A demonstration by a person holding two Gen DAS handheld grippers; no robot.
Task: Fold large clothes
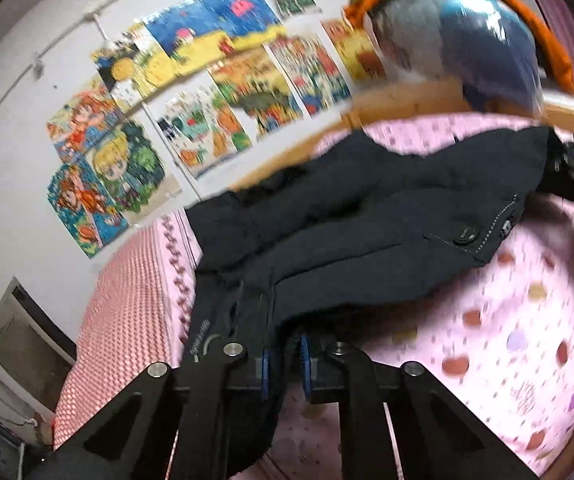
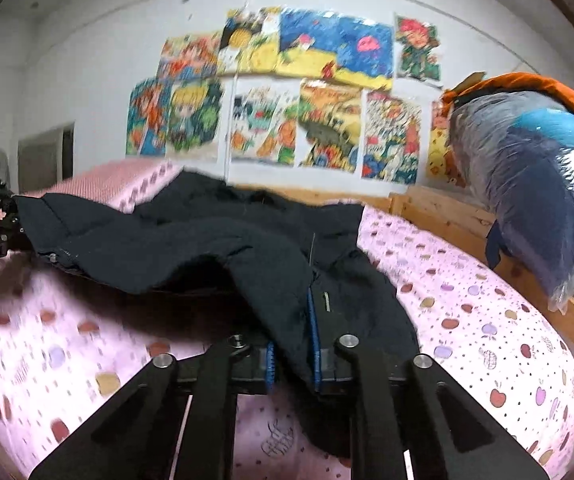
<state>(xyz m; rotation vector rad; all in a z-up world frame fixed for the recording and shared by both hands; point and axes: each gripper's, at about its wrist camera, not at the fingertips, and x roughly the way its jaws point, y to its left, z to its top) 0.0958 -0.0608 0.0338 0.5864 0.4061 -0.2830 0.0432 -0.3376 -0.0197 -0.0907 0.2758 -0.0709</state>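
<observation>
Nearest the lenses, the left claw [image 1: 285,354] is seen clenched on one edge of the dark navy button-and-zip fabric garment [image 1: 367,216], and the right claw [image 2: 293,356] is seen clenched on another edge of it, cloth being pinched between the blue pads [image 2: 314,340]. The garment is draped, partly lifted, across the bed covered by a pink apple-print sheet [image 2: 467,300]. Farther back, a clear plastic bag stuffed with blue and grey textiles [image 2: 535,184] is propped on the wooden bed frame [image 2: 447,212], before colourful drawings taped to the white wall [image 2: 287,92].
</observation>
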